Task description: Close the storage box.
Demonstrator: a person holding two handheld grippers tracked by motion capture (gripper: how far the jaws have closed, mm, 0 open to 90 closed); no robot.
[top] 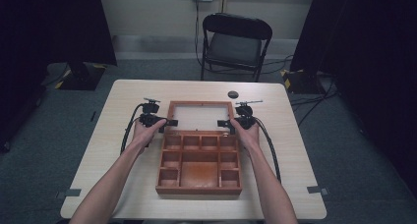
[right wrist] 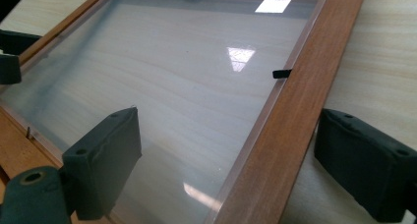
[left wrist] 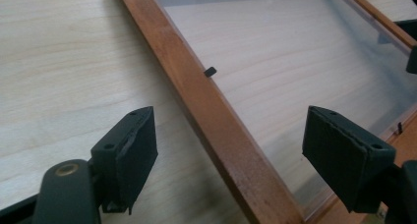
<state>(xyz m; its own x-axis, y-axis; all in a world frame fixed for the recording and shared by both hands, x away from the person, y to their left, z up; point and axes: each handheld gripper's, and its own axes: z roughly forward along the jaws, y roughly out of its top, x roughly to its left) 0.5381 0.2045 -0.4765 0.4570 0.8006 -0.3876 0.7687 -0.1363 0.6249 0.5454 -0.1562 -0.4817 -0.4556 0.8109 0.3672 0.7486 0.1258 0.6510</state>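
A wooden box with several compartments sits mid-table, and its glass-paned lid lies flat behind it. At the lid's left side my left gripper is open. In the left gripper view, that gripper straddles the lid's wooden rail beside the pane, and neither pad touches the rail. My right gripper is open at the lid's right side. In the right gripper view, that gripper has the opposite rail between its jaws, with one pad over the glass and one over the table.
A small dark round object lies on the table behind the lid. A black folding chair stands beyond the table's far edge. Small black clips hold the pane to the rails.
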